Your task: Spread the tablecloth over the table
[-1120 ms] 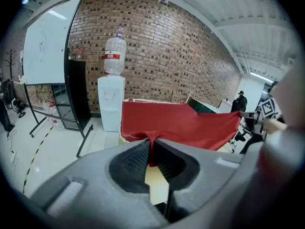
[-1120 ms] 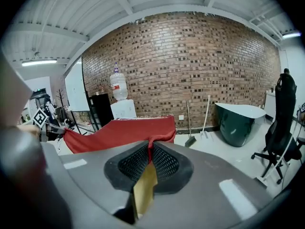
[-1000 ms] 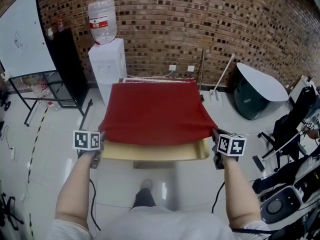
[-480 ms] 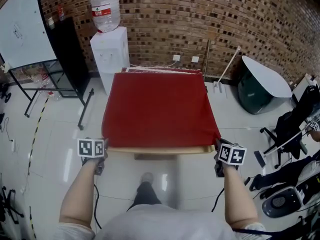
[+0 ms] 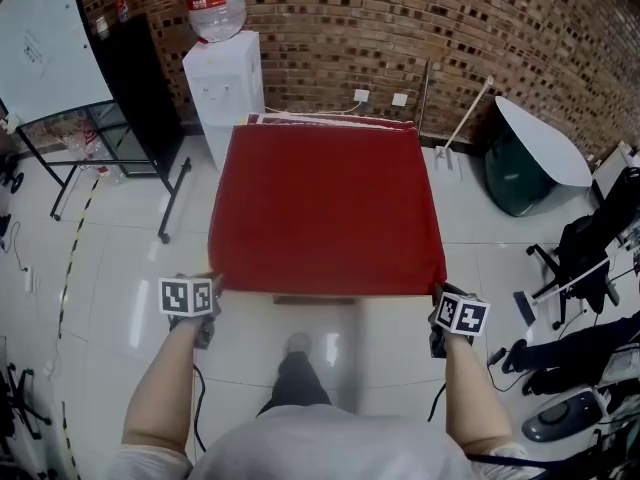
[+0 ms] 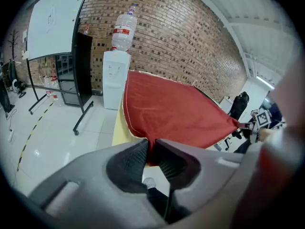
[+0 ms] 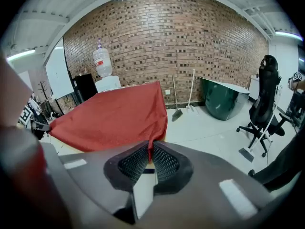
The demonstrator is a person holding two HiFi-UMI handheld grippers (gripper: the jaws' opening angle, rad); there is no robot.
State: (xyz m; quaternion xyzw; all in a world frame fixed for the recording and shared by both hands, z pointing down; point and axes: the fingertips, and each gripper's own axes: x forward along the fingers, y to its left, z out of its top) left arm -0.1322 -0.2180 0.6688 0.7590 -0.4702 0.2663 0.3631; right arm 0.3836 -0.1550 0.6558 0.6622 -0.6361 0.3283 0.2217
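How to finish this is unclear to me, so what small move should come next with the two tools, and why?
Probably open both tools and let the corners drop. The red tablecloth already covers the table to its near edge, and the left tool and right tool each pinch a near corner just past that edge; the left one's jaws just opened slightly.

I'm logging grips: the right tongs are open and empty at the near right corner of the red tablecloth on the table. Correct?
Not quite: the right tongs are shut on the near right corner of the red tablecloth on the table, not open and empty. The right gripper view shows the corner pinched between their pads.
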